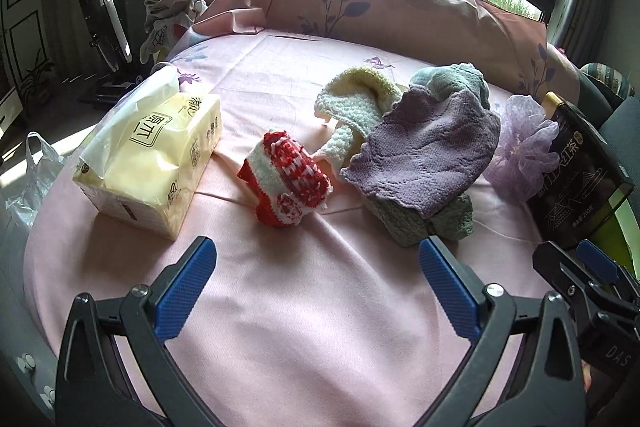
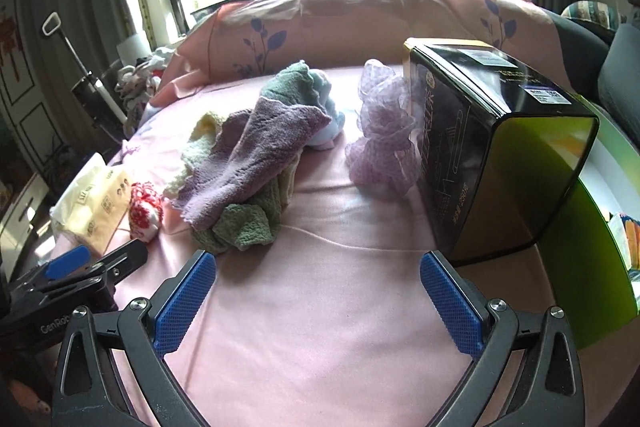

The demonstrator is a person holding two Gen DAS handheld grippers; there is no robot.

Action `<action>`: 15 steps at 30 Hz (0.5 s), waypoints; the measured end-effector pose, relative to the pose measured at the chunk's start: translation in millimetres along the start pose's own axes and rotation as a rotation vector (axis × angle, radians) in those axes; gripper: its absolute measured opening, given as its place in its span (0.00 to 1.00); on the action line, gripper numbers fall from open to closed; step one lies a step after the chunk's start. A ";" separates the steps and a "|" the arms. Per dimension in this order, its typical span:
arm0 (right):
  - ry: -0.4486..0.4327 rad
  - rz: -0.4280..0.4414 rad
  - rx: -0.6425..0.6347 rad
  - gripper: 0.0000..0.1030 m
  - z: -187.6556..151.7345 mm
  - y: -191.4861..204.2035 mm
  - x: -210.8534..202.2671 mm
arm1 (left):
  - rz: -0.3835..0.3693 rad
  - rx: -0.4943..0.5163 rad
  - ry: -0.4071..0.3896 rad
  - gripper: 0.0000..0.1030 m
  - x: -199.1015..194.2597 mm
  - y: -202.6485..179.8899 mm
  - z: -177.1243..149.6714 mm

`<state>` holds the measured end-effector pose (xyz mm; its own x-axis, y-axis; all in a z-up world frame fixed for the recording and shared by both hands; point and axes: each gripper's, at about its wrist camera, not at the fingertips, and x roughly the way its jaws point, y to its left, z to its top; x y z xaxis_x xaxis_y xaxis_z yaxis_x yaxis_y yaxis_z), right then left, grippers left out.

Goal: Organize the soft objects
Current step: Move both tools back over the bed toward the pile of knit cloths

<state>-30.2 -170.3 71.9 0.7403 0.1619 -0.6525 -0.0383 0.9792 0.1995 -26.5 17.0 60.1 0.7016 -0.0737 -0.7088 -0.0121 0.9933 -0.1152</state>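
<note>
Hovering over a pink bed (image 1: 280, 307), both claws stand wide and hold nothing.

Left claw (image 1: 318, 247) faces a red-and-white knit piece (image 1: 286, 181) mid-bed; right claw (image 2: 318, 259) hangs near the bed's right edge. A purple cloth (image 1: 424, 155) tops the towel heap, between the tissue pack (image 1: 152, 159) at the left edge and the mesh puff (image 2: 380, 143) touching the black box (image 2: 480, 155).

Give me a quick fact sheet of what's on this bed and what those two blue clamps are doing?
surface: pink bedsheet
tissue pack: left side
red-and-white knit piece: beside the tissues
towel pile: purple on top, green beneath
purple mesh puff: against the black box
left gripper: open, empty, above the sheet
right gripper: open, empty
</note>
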 end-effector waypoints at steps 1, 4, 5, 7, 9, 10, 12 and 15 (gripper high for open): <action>-0.009 0.020 0.013 0.92 1.5 -0.9 -1.3 | 0.006 -0.002 0.002 0.94 0.4 0.1 2.5; -0.039 0.042 0.062 0.77 4.5 -6.1 -4.8 | -0.018 -0.018 0.028 0.79 -0.5 -2.6 14.7; -0.048 0.035 0.081 0.71 4.6 -8.7 -5.3 | -0.044 -0.017 0.027 0.78 -3.1 -4.4 20.9; -0.055 0.026 0.111 0.58 3.3 -11.7 -6.9 | -0.065 -0.010 0.001 0.78 -10.0 -9.0 37.5; -0.057 0.028 0.136 0.45 2.4 -14.8 -7.1 | -0.072 -0.017 -0.034 0.78 -19.7 -12.4 51.8; -0.057 0.033 0.146 0.43 2.1 -16.3 -6.8 | -0.086 -0.022 -0.052 0.77 -22.2 -13.1 58.2; -0.057 0.055 0.165 0.43 0.7 -19.7 -8.5 | -0.111 -0.029 -0.082 0.75 -24.6 -11.7 63.5; -0.060 0.079 0.170 0.43 -0.7 -20.4 -10.3 | -0.124 -0.050 -0.093 0.71 -14.5 -2.7 55.7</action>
<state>-37.6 -191.9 74.1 0.7781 0.2246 -0.5866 0.0125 0.9282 0.3719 3.0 20.4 109.4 0.7625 -0.1850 -0.6199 0.0455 0.9712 -0.2339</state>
